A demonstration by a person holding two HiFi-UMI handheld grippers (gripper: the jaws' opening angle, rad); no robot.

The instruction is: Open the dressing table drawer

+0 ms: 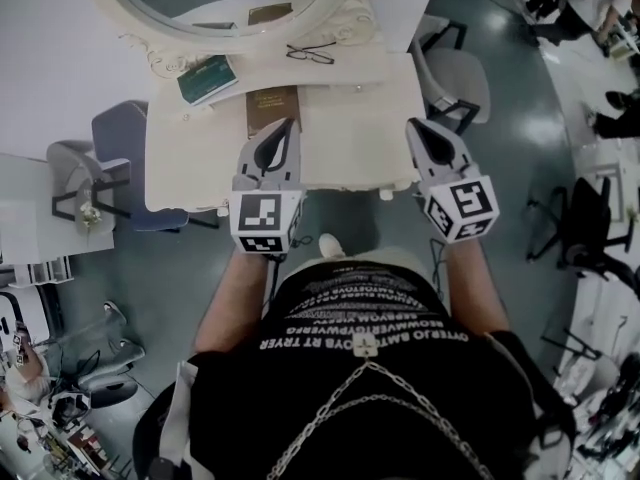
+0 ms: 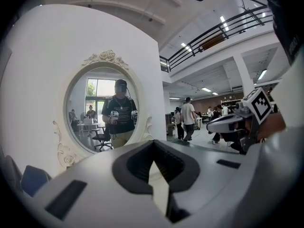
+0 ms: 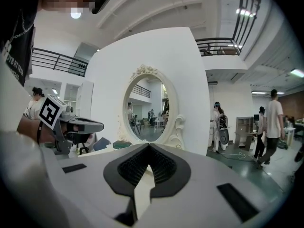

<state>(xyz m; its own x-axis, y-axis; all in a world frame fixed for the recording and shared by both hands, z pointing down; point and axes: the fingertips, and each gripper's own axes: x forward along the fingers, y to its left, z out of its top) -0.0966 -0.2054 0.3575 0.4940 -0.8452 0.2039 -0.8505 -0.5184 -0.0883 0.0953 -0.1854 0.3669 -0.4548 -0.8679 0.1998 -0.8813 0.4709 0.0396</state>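
The white plastic left gripper (image 1: 288,126) and right gripper (image 1: 412,126) hang closed and empty above the front edge of the cream dressing table (image 1: 360,138), apparently positioned to reach its drawer, hidden beneath.

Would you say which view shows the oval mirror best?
The left gripper view: the mirror is whole, nearly face-on. The right gripper view shows it obliquely; the head view, only its lower part.
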